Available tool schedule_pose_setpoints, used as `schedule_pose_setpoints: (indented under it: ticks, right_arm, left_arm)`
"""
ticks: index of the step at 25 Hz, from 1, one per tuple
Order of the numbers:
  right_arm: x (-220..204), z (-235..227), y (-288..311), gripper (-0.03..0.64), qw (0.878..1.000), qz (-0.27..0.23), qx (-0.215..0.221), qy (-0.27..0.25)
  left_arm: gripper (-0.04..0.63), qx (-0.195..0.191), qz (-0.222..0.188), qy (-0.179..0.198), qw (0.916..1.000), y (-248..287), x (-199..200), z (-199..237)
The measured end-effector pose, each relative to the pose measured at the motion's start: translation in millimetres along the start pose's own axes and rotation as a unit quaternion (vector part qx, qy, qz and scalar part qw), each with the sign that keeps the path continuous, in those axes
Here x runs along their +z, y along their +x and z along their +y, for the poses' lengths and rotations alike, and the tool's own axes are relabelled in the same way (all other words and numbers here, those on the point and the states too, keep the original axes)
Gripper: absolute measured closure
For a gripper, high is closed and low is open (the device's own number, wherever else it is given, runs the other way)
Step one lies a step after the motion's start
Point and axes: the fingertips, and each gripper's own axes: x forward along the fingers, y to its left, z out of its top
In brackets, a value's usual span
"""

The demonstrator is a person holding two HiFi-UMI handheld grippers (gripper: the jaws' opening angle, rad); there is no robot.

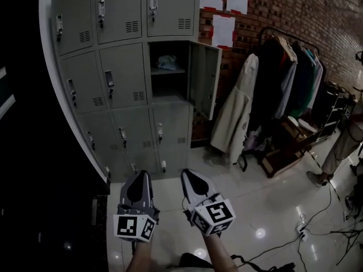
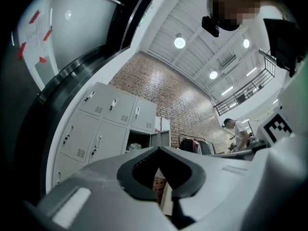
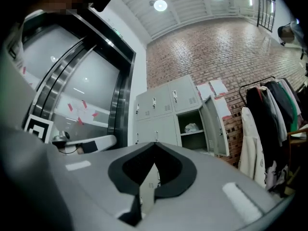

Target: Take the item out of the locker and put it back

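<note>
A grey bank of lockers (image 1: 122, 78) stands ahead, with one middle locker open (image 1: 169, 72), its door (image 1: 204, 78) swung to the right. A pale bundled item (image 1: 166, 62) lies on the shelf inside it; the same item (image 3: 191, 127) shows in the right gripper view, and the item (image 2: 134, 147) just peeks above the jaws in the left gripper view. My left gripper (image 1: 139, 180) and right gripper (image 1: 190, 179) are held low, side by side, well short of the lockers. Both are shut with nothing between the jaws.
A clothes rack (image 1: 283, 78) with coats and jackets stands against the brick wall to the right. A low wooden bench (image 1: 289, 143) sits under it. Cables (image 1: 317, 225) trail over the shiny floor at the right. A person (image 1: 340, 146) stands at the far right edge.
</note>
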Motion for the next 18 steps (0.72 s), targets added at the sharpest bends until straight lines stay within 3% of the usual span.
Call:
schedule_pose_setpoints:
  ticks: [3,6,12,18]
  right_arm:
    - [8.2,-3.4,-32.8,0.615,0.999,-0.008,-0.011,0.03]
    - [21.4,-1.0,-52.2,0.615,0.999,-0.014,-0.002,0.049]
    - [36.4,23.8,-63.2,0.615,0.998,-0.032,0.037,0.041]
    - [33.7,28.8,-76.1,0.615,1.0,-0.018,0.02,-0.004]
  left_arm:
    - [0.591,0.004,0.002,-0.019,0.9998,-12.6,5.9,-19.6]
    - [0.591,-0.003,0.014,-0.011,0.9998,-26.0,13.0,-43.0]
    - [0.591,0.002,0.018,-0.011,0.9998,-49.0,16.2,-51.9]
    - [0.591,0.004,0.009,-0.012,0.9999,-57.1,23.7,-51.6]
